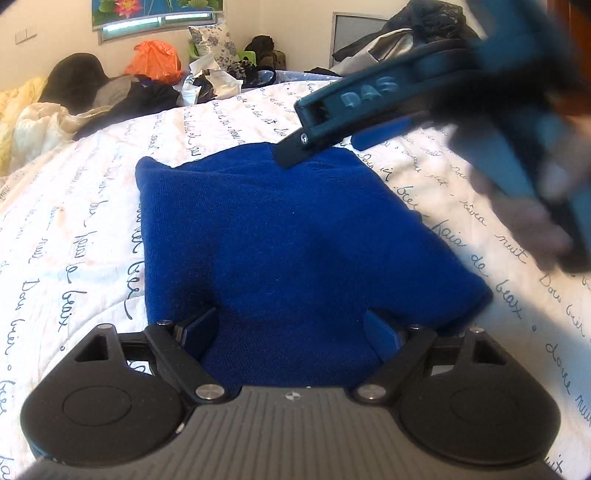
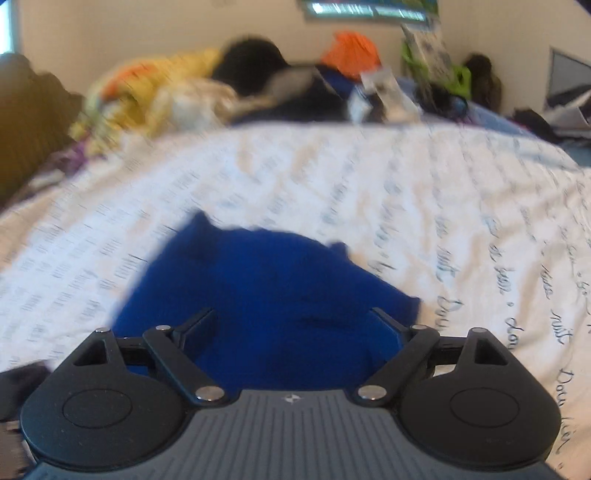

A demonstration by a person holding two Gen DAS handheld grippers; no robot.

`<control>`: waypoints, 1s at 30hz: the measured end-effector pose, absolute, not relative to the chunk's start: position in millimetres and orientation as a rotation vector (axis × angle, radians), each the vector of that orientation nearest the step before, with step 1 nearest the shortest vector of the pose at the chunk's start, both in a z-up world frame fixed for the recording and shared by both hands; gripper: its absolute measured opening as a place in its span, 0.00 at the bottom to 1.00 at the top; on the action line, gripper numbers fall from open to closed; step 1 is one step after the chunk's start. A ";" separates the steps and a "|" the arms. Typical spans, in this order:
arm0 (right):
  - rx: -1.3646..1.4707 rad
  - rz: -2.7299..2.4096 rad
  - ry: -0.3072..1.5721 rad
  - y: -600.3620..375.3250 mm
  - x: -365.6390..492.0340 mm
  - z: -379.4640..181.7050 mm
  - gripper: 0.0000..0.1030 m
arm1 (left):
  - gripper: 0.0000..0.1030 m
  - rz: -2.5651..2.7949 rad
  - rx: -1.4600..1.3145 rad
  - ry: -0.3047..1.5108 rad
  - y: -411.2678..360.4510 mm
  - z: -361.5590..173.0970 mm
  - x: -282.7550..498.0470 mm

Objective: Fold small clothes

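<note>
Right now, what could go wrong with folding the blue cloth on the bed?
The blue cloth is already bunched with a raised hump, so a fold may come out crooked. Both grippers are open, the left gripper at the near edge and the right gripper at the far edge; either could pinch the white bedsheet too. The right wrist view is blurred, so aiming is harder.

We are in a home bedroom: a bed spread with a white quilted coverlet printed with dark cursive script (image 1: 92, 206), a heap of loose dark and yellow clothing (image 1: 55, 99) at its far edge, a crumpled orange plastic bag (image 1: 155, 61), and a bright flower picture (image 1: 155, 9) on the cream wall.
</note>
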State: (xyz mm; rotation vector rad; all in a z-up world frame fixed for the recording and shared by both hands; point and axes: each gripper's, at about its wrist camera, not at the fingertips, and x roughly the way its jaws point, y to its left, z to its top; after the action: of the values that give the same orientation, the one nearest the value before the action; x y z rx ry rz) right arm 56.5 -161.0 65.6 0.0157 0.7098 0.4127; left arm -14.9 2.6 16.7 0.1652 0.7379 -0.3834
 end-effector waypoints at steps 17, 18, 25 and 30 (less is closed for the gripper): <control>0.358 0.408 0.921 -239.4 9.9 39.1 0.99 | 0.68 -0.306 -0.297 0.883 102.2 32.4 -23.6; 0.388 0.423 0.954 -241.7 8.2 31.8 0.99 | 0.64 -0.306 -0.329 0.916 105.6 27.0 -19.3; 0.235 0.504 0.973 -209.0 9.6 34.3 0.16 | 0.12 -0.329 -0.284 0.966 93.6 39.1 -3.7; 0.151 0.536 0.968 -202.8 -11.7 39.8 0.14 | 0.13 -0.322 -0.113 0.929 92.6 50.0 -25.3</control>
State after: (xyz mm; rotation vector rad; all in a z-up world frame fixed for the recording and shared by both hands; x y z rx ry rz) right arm -11.7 -202.8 39.8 0.1512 0.9679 0.5361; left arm -25.3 92.6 50.0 -0.1128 0.9286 -0.3222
